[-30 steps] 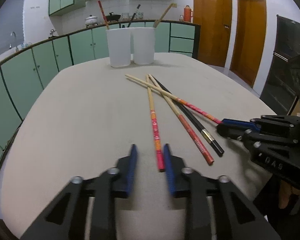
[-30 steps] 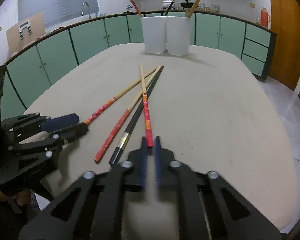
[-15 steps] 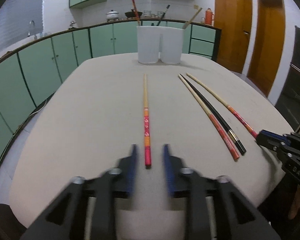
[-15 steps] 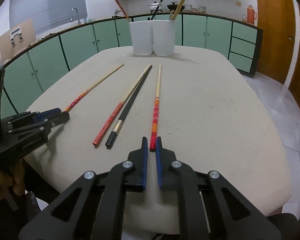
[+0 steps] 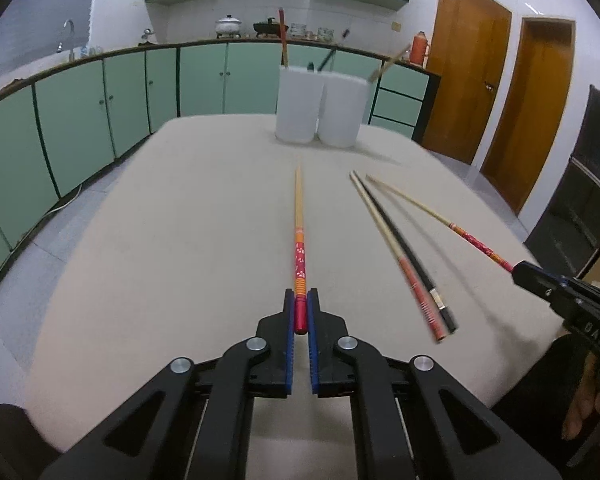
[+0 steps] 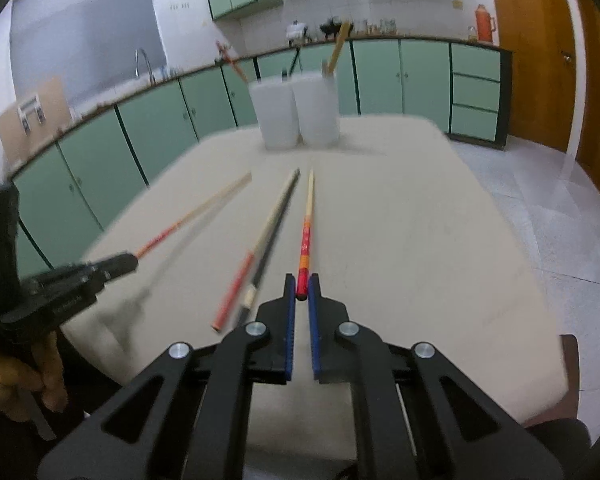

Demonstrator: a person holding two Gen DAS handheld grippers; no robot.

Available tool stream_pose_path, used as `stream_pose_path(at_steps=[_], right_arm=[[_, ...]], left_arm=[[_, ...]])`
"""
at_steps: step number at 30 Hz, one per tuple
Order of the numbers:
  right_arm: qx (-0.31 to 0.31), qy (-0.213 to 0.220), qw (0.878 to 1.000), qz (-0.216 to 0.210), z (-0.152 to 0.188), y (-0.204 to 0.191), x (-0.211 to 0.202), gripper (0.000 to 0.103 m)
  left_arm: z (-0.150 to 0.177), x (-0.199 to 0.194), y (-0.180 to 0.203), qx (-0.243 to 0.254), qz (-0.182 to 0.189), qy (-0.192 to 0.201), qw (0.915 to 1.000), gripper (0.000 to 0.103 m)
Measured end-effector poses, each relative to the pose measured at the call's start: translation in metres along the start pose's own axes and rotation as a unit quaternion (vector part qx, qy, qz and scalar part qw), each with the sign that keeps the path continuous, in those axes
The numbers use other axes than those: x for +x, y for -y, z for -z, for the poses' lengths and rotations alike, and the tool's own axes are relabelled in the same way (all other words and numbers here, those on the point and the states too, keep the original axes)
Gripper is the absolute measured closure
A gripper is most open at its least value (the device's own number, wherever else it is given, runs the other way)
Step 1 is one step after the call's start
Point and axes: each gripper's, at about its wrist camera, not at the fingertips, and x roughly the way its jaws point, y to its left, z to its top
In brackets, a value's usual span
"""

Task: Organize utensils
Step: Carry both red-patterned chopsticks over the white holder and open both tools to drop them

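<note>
Beige table (image 5: pixel 180 240) amid green cabinets (image 5: pixel 80 120); both grippers' fingers (image 5: pixel 288 320) pinch red-handled chopsticks (image 5: pixel 299 240).

Green cabinets (image 5: pixel 80 104), 2 wooden doors (image 5: pixel 466 80), red thermos (image 5: pixel 419 47).

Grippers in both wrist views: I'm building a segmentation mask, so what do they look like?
Both the left gripper and right gripper are black linkage frames with triangular cut-outs, round silver pivot bolts and ribbed blue finger pads. White lettering marks the right gripper's side; a bare hand grips its handle.
</note>
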Motion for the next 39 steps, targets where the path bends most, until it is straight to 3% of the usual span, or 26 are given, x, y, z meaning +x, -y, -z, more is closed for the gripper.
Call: stream_pose_path(at_steps=[8, 15, 26, 39], right_arm=[[-0.022, 0.066, 0.998, -0.008, -0.051, -0.013, -0.064, 0.098], [-0.063, 0.088, 0.994, -0.015, -0.099, -0.025, -0.079, 0.098], [-0.089, 0.044, 0.995, -0.026, -0.145, -0.027, -0.047, 0.098], [-0.104, 0.031, 0.994, -0.032, -0.173, -0.024, -0.048, 0.098]], left_arm=[[-0.034, -0.056, 0.004, 0.011, -0.004, 0.023, 0.9997, 0.097], [-0.072, -0.083, 0.004, 0.014, 0.016, 0.034, 0.9992, 0.097], [-0.117, -0.073, 0.002, 0.042, 0.026, 0.018, 0.9986, 0.097], [-0.149, -0.082, 0.002, 0.063, 0.040, 0.020, 0.9970, 0.097]])
